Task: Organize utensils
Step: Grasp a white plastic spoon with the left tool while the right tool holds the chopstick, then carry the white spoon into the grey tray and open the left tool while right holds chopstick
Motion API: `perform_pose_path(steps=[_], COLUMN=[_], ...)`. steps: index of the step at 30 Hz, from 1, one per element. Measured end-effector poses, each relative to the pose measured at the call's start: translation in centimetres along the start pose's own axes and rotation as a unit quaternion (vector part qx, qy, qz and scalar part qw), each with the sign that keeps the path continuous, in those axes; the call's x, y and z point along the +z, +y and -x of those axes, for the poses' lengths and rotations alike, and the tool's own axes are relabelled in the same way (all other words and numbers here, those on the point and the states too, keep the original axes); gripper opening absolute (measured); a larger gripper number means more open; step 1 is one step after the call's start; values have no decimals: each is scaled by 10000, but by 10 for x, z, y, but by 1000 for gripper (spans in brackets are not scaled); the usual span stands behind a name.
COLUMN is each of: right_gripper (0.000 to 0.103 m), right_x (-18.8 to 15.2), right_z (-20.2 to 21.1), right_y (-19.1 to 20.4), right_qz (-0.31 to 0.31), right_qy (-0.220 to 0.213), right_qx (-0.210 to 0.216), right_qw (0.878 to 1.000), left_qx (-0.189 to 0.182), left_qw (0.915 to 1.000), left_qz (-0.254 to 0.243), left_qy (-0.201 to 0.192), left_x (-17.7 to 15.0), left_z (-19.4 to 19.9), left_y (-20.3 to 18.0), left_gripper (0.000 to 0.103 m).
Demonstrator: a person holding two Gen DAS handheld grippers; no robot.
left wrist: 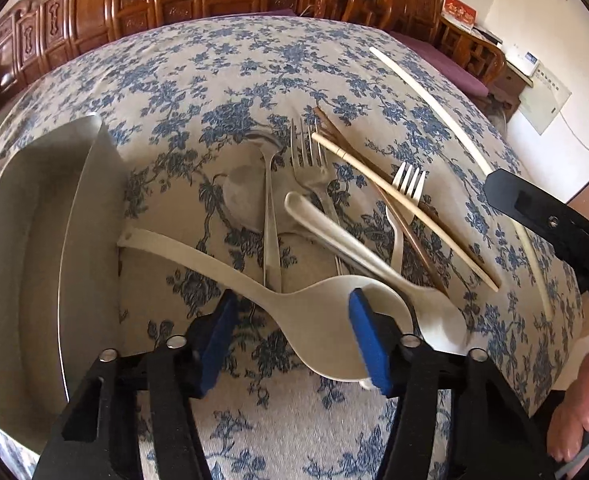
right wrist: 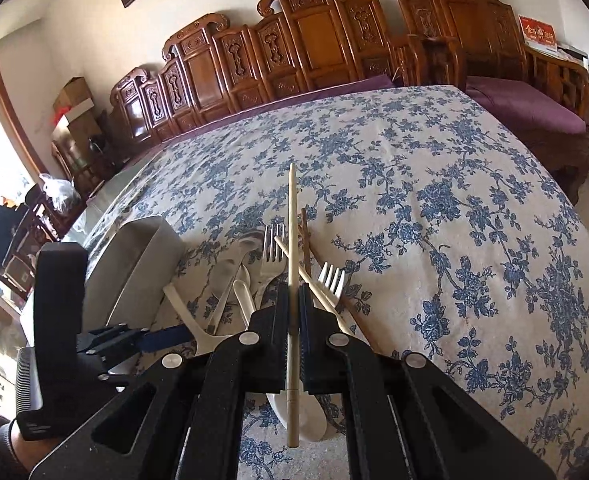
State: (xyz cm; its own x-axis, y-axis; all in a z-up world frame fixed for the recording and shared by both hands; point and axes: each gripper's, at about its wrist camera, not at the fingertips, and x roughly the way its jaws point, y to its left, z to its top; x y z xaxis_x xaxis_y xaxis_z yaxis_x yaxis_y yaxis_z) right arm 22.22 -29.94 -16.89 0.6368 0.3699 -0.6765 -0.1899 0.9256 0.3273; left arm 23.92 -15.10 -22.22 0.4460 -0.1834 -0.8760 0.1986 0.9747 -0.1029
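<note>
Two hand-held grippers work over a table covered in a blue-flowered cloth [right wrist: 434, 184]. Ahead of them lies a loose pile of utensils: two metal spoons, two pale plastic spoons, one metal fork [left wrist: 308, 160], one white plastic fork [left wrist: 408, 184], one cream chopstick [left wrist: 406, 212] and two brown chopsticks [left wrist: 382, 196] crossing the forks.

A second cream chopstick, the held chopstick [right wrist: 292, 300], is pinched in the right gripper [right wrist: 293, 312], whose jaws are pressed together on it; it points straight ahead above the pile.

The left gripper [left wrist: 290, 340] has its blue pads [left wrist: 368, 344] about half spread. Between them lies the bowl of the large plastic spoon [left wrist: 314, 320]; the right pad is at or touching the bowl's edge, the left pad stands clear. The smaller plastic spoon [left wrist: 374, 264] lies just right of it.

One metal tray [left wrist: 34, 248] sits left of the left gripper, the large spoon's handle reaching its wall.
</note>
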Motion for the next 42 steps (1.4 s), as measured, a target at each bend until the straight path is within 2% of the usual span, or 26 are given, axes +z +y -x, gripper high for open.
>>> perform_pose_path(steps=[4,6,12,22,30,37,42], right_gripper=[6,6,6,6,6,6,6], right_x=[0,0,1,1,-3,-8,-9], right_z=[2,2,2,4,-1,-8,-13], right_y=[1,1,3,27,63,87,96], right_qz=[-15,-18,29,218,517,678,711], right_qy=[-20,-18,-24,-23,-1,-22,-32], right_qx=[8,9,24,185,378,479,488], right_qw=[10000,10000,10000,9996,9979,9965,9963], left_qx=[-18,25,-52,115,303,526,622], left_qw=[10000,10000,9999,9986,9969,9957,9960], left_qz=[-27,-52,9,-242,-235,-290,-308], left_qy=[-31,-64,-99,-450,-689,-710,-561], left_x=[3,3,7,5,7,7,4], left_z=[0,1,10,51,86,100,98], left_y=[-1,0,10,21,59,94,117], left_gripper=[24,17,5,5,5,5,5])
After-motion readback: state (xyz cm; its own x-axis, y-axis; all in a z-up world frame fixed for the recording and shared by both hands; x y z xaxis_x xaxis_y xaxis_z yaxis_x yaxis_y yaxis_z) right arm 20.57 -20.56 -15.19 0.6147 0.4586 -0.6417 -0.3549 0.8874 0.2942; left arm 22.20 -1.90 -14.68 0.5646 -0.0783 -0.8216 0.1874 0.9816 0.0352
